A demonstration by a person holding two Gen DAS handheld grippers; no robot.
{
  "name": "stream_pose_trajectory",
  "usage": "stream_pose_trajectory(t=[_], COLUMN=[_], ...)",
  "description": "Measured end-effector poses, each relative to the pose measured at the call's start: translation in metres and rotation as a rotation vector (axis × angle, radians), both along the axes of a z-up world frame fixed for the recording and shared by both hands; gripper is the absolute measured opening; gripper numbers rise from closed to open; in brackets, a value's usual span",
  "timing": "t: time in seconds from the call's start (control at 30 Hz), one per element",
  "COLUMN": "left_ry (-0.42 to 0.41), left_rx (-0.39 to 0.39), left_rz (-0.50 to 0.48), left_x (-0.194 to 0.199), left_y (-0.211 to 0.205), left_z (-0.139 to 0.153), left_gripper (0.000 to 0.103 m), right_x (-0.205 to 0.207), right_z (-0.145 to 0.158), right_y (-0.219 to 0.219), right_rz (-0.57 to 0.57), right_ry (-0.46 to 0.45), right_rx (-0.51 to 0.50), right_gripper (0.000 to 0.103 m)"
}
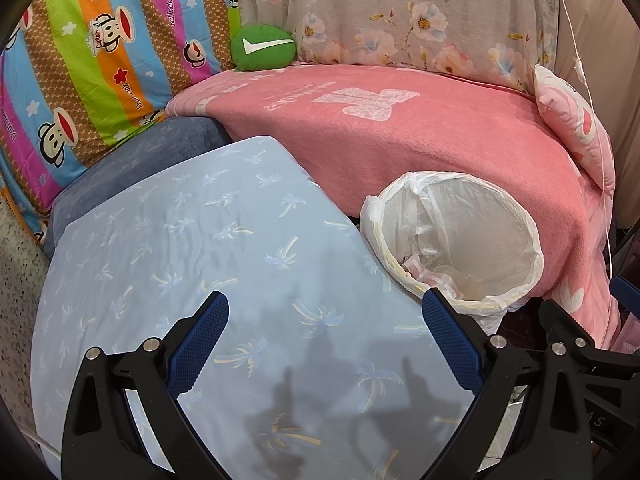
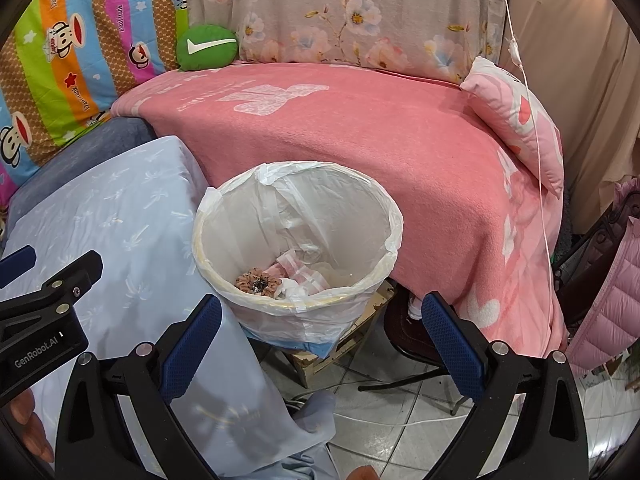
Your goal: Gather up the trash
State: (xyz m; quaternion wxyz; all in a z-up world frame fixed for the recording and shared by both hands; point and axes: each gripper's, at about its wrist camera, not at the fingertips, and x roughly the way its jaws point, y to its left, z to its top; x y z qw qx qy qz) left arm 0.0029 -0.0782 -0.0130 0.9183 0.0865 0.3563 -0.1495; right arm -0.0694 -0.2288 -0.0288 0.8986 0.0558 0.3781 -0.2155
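Observation:
A round trash bin (image 2: 224, 216) lined with a white plastic bag stands between the blue-sheeted surface and the pink blanket; it also shows in the left wrist view (image 1: 532, 248). Inside it lie a brown ring-shaped piece (image 2: 258, 281) and crumpled pink-white wrappers (image 2: 298, 276). My right gripper (image 2: 320, 320) is open and empty, just in front of the bin's near rim. My left gripper (image 1: 325, 312) is open and empty over the light blue sheet (image 1: 200, 248), left of the bin. The left gripper's side also shows at the left of the right wrist view (image 2: 52, 300).
A pink blanket (image 2: 360, 140) covers the bed behind the bin. A green round cushion (image 1: 263, 50), a colourful monkey-print quilt (image 1: 92, 60), a floral cover (image 2: 360, 20) and a pink pillow (image 2: 520, 120) lie at the back. A cardboard box (image 2: 340, 344), cables and tiled floor are below; a pink jacket (image 2: 608, 292) hangs right.

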Motion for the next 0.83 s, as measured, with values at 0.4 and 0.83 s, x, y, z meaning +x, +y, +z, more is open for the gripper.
stream_pose_trajectory(t=[0.4,0.83], left_ry=[0.000,0.030], left_rx=[0.001,0.006], left_rz=[-0.024,-0.055], left_x=[-0.003,-0.003], left_y=[-0.005,-0.011], left_z=[-0.001,-0.005], left_gripper=[0.093,0.093], right_x=[-0.003,-0.012], right_z=[0.001,0.005], right_y=[-0.002,-0.007], right_rz=[-0.008,-0.030], right_ry=[-0.003,-0.008], right_rx=[-0.001,0.004], right_gripper=[0.098,0.098])
